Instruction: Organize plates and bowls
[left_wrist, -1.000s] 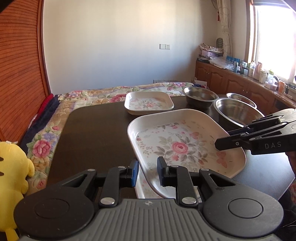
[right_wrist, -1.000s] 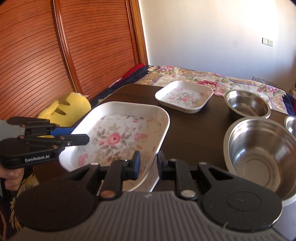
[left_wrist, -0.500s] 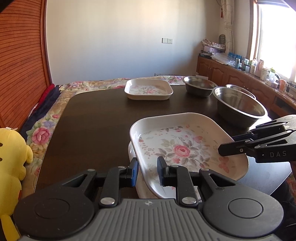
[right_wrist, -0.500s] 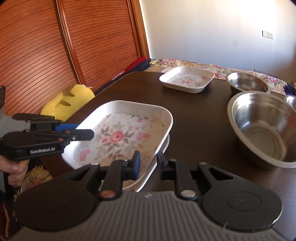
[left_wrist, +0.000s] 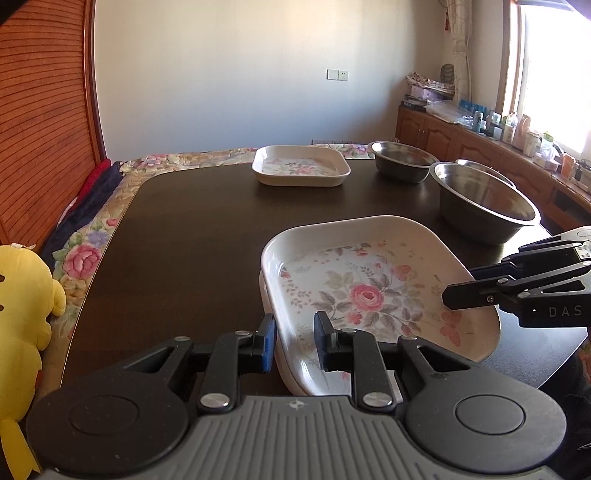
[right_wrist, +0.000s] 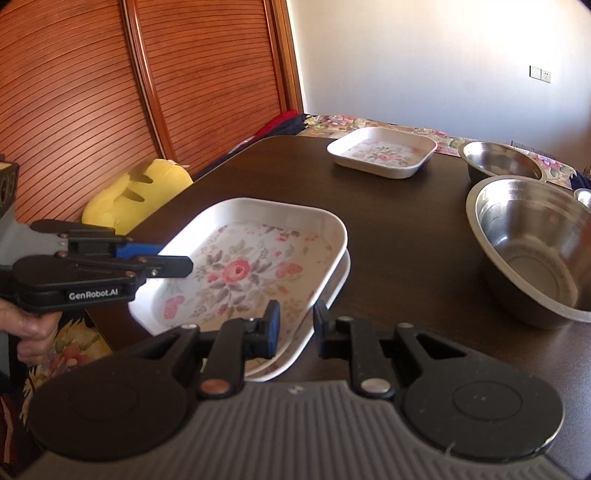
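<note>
Both grippers are lower now than a second ago, and the flowered plate (left_wrist: 373, 291) they were carrying in the air is now sitting on another plate (right_wrist: 325, 295) at the near edge of the table (left_wrist: 192, 229).

In the left wrist view, the left gripper (left_wrist: 294, 341) is pointing forward over the near left corner of the top plate. Its jaws are apart, with the plate rim sitting between them, and I cannot tell if they are touching it. The right gripper (left_wrist: 458, 297) is reaching in from the right, level, with its tip over the plate's right rim. In its own view the right gripper (right_wrist: 295, 328) is showing jaws that are apart too, one on each side of the plate's near edge. A hand (right_wrist: 26, 325) is holding the left gripper's handle at the far left of that view.

The two stacked plates are lying almost straight, with the bottom one peeking out at the edge.

A big steel bowl (right_wrist: 532, 247) is sitting near the stack on the right. A smaller steel bowl (right_wrist: 502, 160) is behind it, and the rim of a third bowl (left_wrist: 484, 168) is showing there too. A small flowered plate (left_wrist: 301, 170) is sitting at the far side. A wide bare part of the dark table is lying between the stack and the far plate, and more is open on the left. A yellow plush toy (left_wrist: 22, 310) is leaning beside the table's left edge.
</note>
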